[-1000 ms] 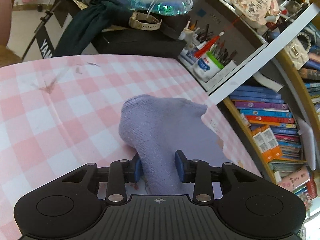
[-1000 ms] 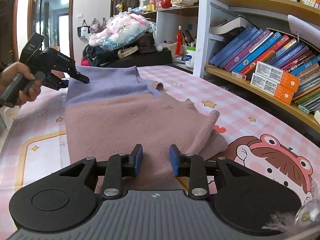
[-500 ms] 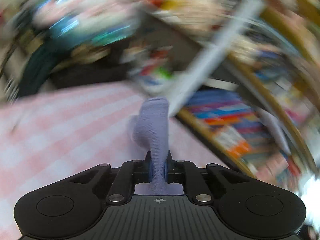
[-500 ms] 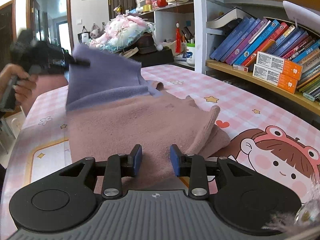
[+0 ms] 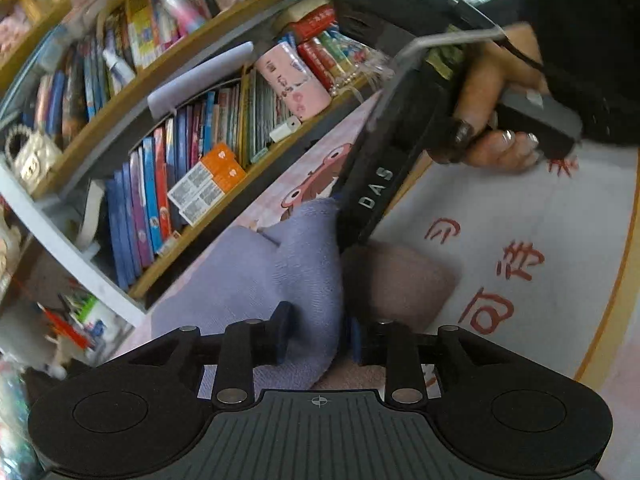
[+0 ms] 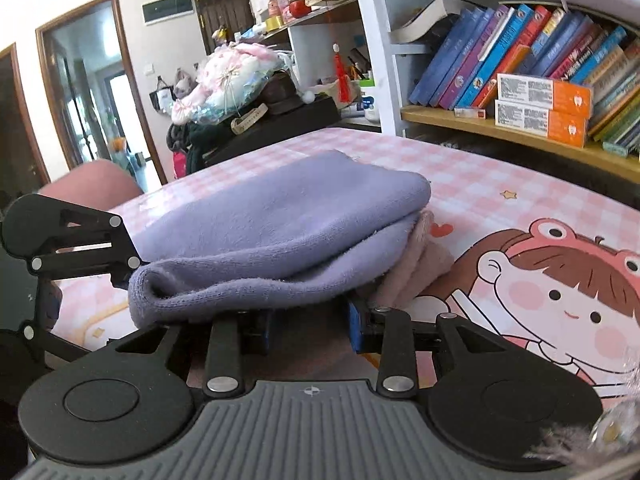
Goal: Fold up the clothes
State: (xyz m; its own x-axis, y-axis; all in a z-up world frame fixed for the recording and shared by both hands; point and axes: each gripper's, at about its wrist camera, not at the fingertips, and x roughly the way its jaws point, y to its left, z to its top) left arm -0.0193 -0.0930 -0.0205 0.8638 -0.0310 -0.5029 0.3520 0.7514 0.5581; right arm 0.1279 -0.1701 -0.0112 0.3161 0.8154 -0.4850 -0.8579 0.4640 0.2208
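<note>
The purple-and-pink garment (image 6: 280, 236) lies doubled on the worktop (image 6: 500, 184), its folded corner between the left gripper (image 5: 318, 334)'s half-open fingers, while the right gripper (image 6: 310, 326)'s open fingers sit beneath its near edge.

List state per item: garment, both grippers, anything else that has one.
purple-and-pink garment: folded over, purple half lying on top of the pink half, on the table.
left gripper: jaws apart, purple edge between them, grip not clear.
right gripper: open, at the garment's near edge, nothing pinched.
hand: wrapped around the right gripper's handle.
</note>
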